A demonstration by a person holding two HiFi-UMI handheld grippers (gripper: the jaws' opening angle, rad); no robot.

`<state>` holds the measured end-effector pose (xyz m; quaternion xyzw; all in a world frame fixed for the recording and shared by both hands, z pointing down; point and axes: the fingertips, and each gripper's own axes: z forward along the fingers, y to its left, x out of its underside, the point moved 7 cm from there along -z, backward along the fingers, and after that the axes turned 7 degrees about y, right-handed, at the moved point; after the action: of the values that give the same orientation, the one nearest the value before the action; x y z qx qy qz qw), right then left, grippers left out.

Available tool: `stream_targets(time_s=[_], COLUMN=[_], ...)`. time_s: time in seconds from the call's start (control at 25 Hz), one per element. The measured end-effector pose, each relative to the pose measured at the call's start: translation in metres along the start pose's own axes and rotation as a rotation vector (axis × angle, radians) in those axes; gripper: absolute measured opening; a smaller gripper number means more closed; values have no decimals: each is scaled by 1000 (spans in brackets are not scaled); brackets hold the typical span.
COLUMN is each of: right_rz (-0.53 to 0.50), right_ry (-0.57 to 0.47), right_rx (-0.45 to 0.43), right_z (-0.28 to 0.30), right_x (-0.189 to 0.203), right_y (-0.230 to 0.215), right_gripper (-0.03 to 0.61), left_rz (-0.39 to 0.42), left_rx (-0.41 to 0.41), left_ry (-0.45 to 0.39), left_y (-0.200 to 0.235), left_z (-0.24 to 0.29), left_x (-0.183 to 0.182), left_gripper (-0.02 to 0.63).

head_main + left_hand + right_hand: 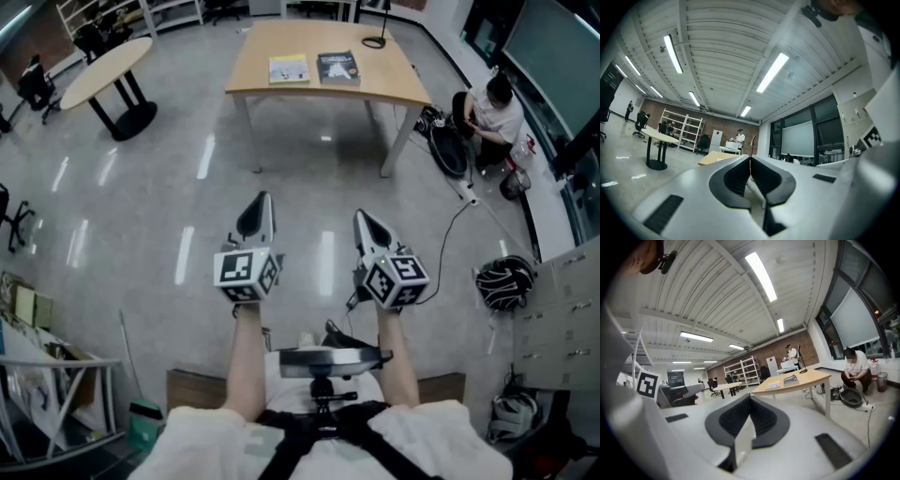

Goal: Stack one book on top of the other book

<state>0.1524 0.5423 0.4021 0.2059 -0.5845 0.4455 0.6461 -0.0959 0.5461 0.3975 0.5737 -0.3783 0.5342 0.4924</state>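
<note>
My left tool (263,202) and right tool (364,220) are both pressed together with nothing between the jaws. They hang side by side over the shiny floor (169,187), well short of the counter (394,80). The two books lie flat on its top, side by side but not touching: the pale yellow book (289,68) to the left and the dark-covered book (338,67) to the right.

Both look thin, so I judge them light, a little floppy, and slick on the cover. Lying flat, they give my jaws little edge to bite. I would spread one tool and take a book along its spine, where it should be stiffest. A corner grip would likely let it droop or slip.
</note>
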Motion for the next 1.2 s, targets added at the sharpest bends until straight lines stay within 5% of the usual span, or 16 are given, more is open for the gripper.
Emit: stream_targets(time_s=[0.52, 0.68, 0.84, 1.2], right_rz=[-47, -70, -62, -106], right_ry=[103, 95, 81, 75], right_rx=[-75, -104, -133, -267], right_z=[73, 133, 208, 356], right_x=[7, -5, -32, -93], right_y=[-3, -29, -56, -60], right_gripper=[-3, -3, -3, -3], left_rz=[35, 151, -74, -118], left_rx=[15, 29, 80, 0], left_ry=[89, 144, 68, -65], left_y=[35, 43, 76, 147], left_z=[53, 109, 181, 285], left_x=[14, 15, 8, -53], left_gripper=[11, 11, 11, 11])
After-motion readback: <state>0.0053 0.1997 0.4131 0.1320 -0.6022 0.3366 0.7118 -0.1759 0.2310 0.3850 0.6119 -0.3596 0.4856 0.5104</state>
